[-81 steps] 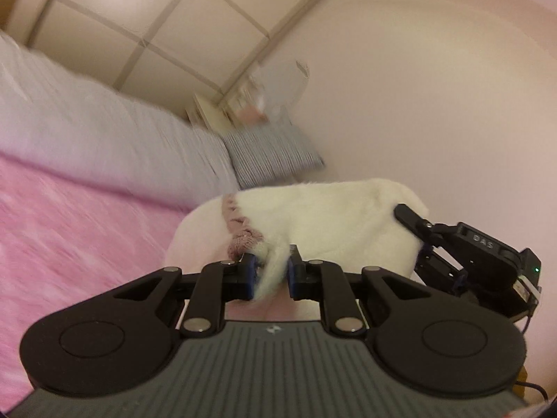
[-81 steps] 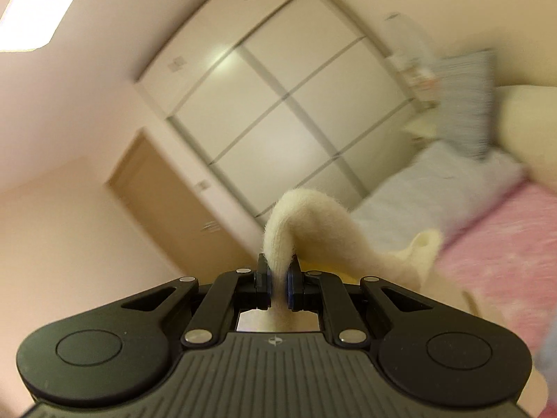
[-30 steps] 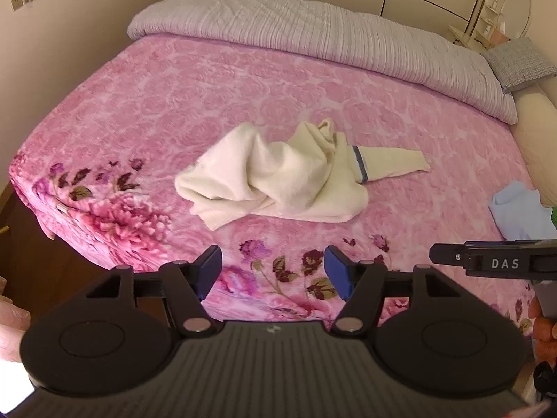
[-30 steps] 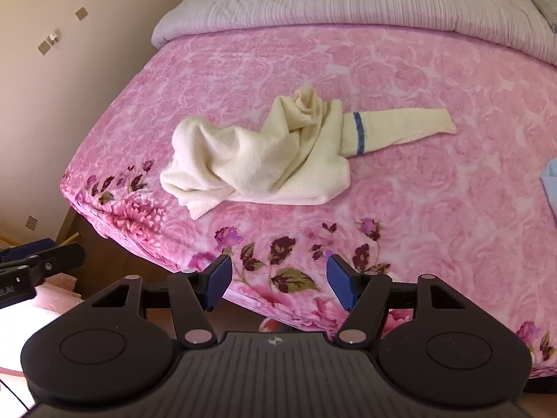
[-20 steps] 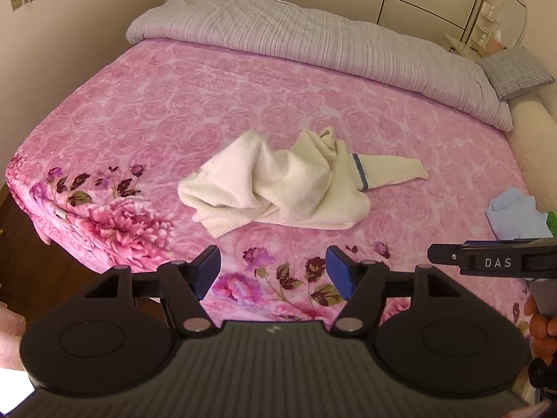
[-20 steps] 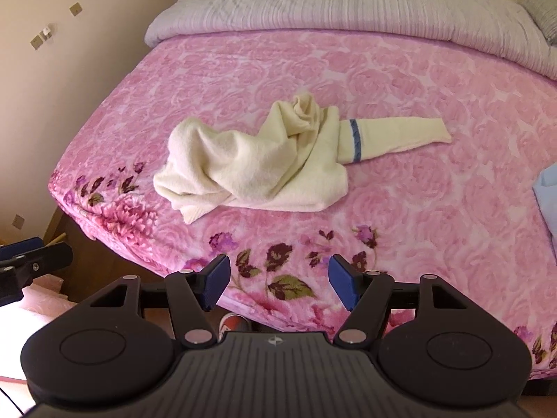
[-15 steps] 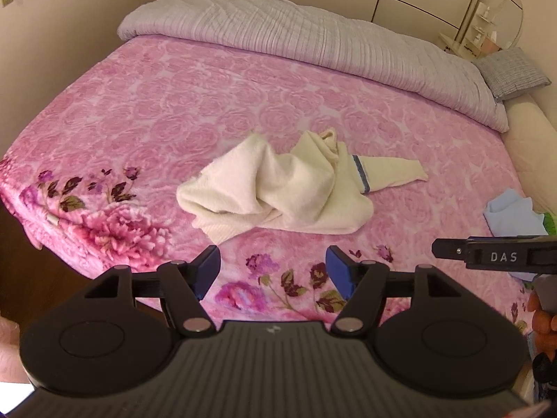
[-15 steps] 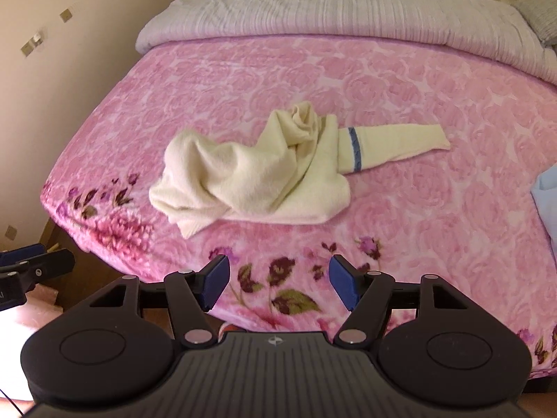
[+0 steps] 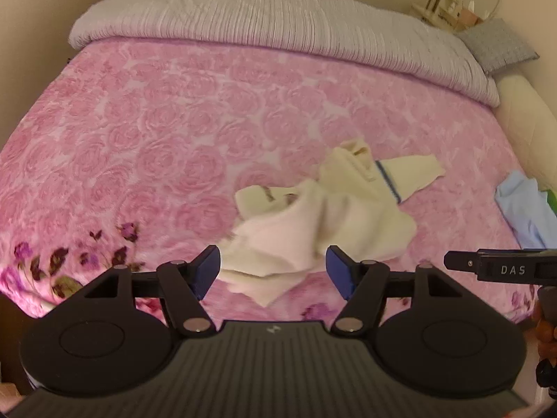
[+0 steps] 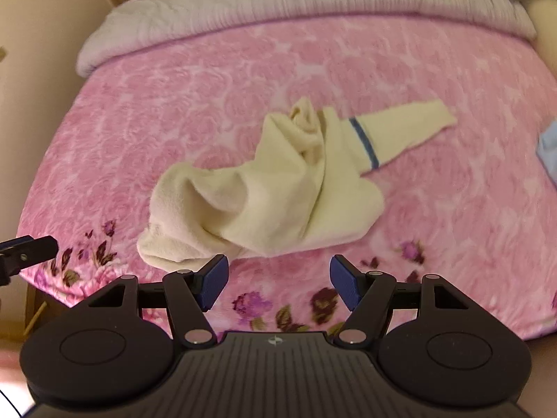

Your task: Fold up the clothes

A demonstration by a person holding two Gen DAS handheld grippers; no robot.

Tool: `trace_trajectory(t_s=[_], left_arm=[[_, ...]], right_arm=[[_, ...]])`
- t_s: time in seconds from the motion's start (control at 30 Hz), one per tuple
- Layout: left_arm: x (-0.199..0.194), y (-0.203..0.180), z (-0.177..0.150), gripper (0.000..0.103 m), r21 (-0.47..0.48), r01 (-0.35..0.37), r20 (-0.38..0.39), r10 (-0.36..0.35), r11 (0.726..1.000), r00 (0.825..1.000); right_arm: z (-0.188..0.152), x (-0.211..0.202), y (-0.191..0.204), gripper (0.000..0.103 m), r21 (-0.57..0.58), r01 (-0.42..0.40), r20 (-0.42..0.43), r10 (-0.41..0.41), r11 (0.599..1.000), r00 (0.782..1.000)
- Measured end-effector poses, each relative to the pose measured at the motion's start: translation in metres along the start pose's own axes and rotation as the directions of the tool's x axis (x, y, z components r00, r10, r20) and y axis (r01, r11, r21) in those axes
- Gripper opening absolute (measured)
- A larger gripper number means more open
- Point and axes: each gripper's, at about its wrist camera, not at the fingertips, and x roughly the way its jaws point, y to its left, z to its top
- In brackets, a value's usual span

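I see one cream fleece garment lying crumpled on the pink rose-patterned bedspread, near the floral front border. Body bunched into thick folds, twisted to a peak at mid-back. One sleeve extends flat toward the right, crossed by a thin blue stripe. Left end rolled over, lower corner just beside the bed edge.
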Motion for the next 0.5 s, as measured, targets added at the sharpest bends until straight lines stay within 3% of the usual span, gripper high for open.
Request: trace_trajectory(t_s=[0.2,0.4,0.5], left_arm=[[0.046,0.054,0.005,0.065,-0.024,0.007,-0.1,-0.01,1.0,0.995],[0.086,0.099,-0.002,0.065,-0.111,0.009,-0.147,-0.025,0.994,0.989],[0.105,0.113,-0.003,0.065,-0.138,-0.008,-0.149,-0.013,0.99,0.989]], right_arm=[[0.005,0.039,0.035,0.067,0.008,0.019,-0.034,-0.019,1.0,0.999],[0.033,0.076,0.061,0.067,0.073,-0.098,0.05,0.095,0.992,0.994],[0.038,0.115,0.065,0.07,0.099,-0.106,0.02,0.104,0.989,0.994]])
